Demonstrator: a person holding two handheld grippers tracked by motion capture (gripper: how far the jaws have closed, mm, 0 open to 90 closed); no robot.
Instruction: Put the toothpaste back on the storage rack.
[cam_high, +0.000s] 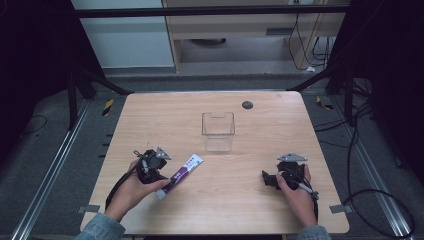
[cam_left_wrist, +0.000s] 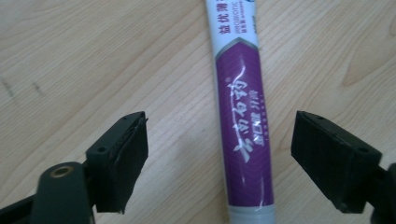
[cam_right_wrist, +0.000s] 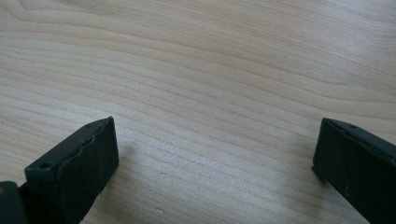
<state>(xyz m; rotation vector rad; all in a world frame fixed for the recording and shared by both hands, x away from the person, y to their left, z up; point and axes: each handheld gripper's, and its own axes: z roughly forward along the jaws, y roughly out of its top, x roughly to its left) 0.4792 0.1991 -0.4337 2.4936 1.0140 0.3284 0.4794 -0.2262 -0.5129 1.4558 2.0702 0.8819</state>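
1. The purple and white toothpaste tube (cam_high: 181, 175) is lying flat on the wooden surface (cam_high: 250, 195), lower left of centre in the high view, slanted so 1 end points up towards the middle of the frame.
2. The left claw (cam_high: 159, 176) sits right at the tube's lower end. In the left gripper view its 2 jaws stand spread, with the tube (cam_left_wrist: 243, 121) running up between them. There's bare wood on both sides, so the pads aren't pressing on it: open, not gripping.
3. The right claw (cam_high: 266, 179) is over at the lower right of the high view, well apart from the tube. In the right gripper view its jaws are wide open above plain wood grain (cam_right_wrist: 210, 93).
4. A clear plastic box (cam_high: 218, 131) stands upright near the centre of the surface, up and to the right of the tube, not touching it.
5. A small dark round spot (cam_high: 247, 104) sits near the far edge.
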